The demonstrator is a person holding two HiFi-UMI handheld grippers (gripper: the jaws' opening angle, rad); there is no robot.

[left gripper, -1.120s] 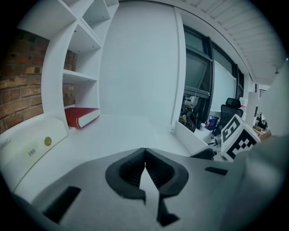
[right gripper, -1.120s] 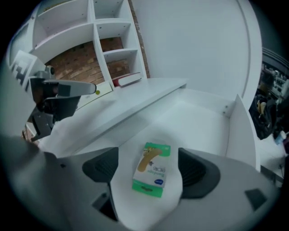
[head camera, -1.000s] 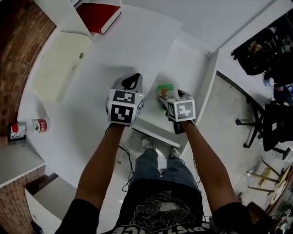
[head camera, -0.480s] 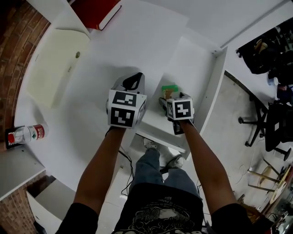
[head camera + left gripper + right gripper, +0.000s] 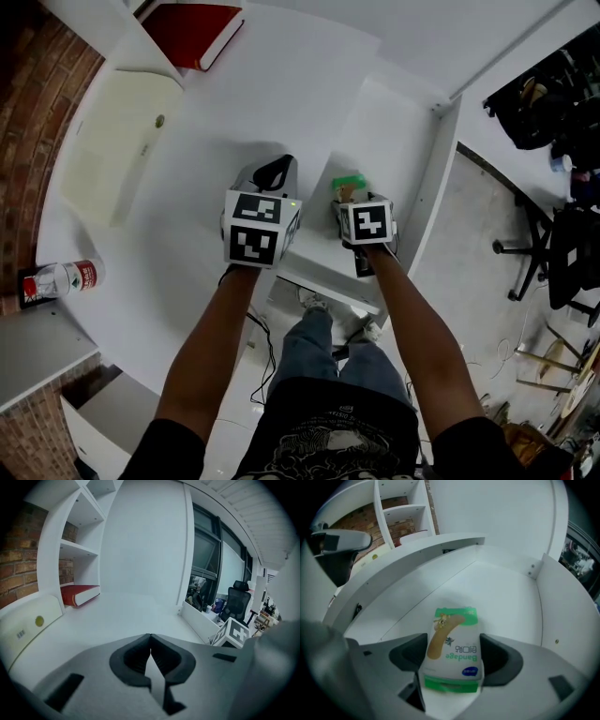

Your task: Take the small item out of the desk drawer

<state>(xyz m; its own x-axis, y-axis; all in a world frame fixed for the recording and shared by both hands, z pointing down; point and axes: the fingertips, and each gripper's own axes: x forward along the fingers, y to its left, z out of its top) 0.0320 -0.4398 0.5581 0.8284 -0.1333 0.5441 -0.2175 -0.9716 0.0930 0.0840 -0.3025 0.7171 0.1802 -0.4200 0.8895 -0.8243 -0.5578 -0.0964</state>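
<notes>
Both right gripper point(image 5: 452, 654) fingers have just been closing and are pinching the bandage box point(image 5: 452, 644) lying between them in the drawer point(image 5: 506, 597). It's looking light and crushable, so I'm guessing long sides, gently. Left gripper point(image 5: 150, 660) fingers are sitting clenched, empty.

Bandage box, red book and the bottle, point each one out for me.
bandage box point(image 5: 452, 649), right gripper view, its printed front face.
red book point(image 5: 192, 30), head view, its red cover.
bottle point(image 5: 66, 278), head view, middle of its body.

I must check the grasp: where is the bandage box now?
In the right gripper view, the bandage box lies on the drawer floor, between the right gripper's jaws, which have just been closing onto its sides.
</notes>
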